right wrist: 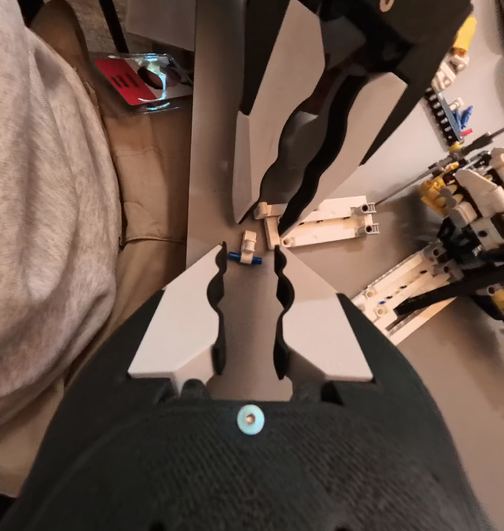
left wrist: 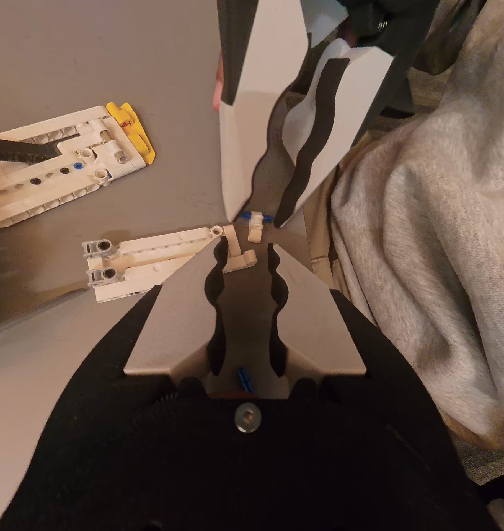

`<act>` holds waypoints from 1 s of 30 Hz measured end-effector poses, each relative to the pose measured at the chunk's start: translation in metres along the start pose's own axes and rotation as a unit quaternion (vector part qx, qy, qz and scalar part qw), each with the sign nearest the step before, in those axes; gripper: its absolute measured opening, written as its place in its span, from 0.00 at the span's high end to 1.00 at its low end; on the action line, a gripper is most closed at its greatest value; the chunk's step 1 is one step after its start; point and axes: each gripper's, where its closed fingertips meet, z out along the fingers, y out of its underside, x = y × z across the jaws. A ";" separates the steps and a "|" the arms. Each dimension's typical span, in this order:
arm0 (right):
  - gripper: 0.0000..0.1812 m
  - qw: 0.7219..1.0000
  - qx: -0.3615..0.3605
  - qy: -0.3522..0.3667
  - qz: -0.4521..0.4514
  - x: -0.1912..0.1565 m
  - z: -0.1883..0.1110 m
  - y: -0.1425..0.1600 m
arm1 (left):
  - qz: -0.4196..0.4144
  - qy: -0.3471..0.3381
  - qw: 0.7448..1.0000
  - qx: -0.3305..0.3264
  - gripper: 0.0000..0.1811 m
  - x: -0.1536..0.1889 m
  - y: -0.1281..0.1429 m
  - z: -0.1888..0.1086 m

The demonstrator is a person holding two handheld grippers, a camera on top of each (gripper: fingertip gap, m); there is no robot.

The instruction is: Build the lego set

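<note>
A small white connector on a blue pin (left wrist: 256, 227) (right wrist: 247, 249) lies on the grey table. My right gripper (right wrist: 250, 245) is open, its tips on either side of this connector; it comes in from the top of the left wrist view (left wrist: 255, 222). A white beam sub-assembly with two grey end connectors (left wrist: 158, 258) (right wrist: 325, 227) lies beside it. My left gripper (left wrist: 246, 242) is open, its tips astride the sub-assembly's white L-shaped end (left wrist: 240, 255); it also shows in the right wrist view (right wrist: 260, 225). Neither gripper holds anything.
A larger white assembly with a yellow end (left wrist: 66, 161) lies farther out. The big white, black and yellow model (right wrist: 460, 230) stands to the right. A loose blue pin (left wrist: 245, 379) lies under my left gripper. A person's grey sweater (left wrist: 417, 258) is at the table edge.
</note>
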 end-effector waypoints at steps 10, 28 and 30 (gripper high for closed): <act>0.85 0.968 0.081 0.096 0.217 0.001 -0.011 0.002 | -0.002 0.003 1.000 0.000 0.86 0.001 0.000 0.000; 0.89 0.942 0.110 0.161 0.273 0.008 -0.021 0.028 | 0.003 -0.010 1.000 0.003 0.82 0.011 -0.005 0.009; 0.87 0.944 0.115 0.150 0.272 0.007 -0.017 0.023 | 0.005 -0.014 1.000 0.003 0.80 0.011 -0.005 0.009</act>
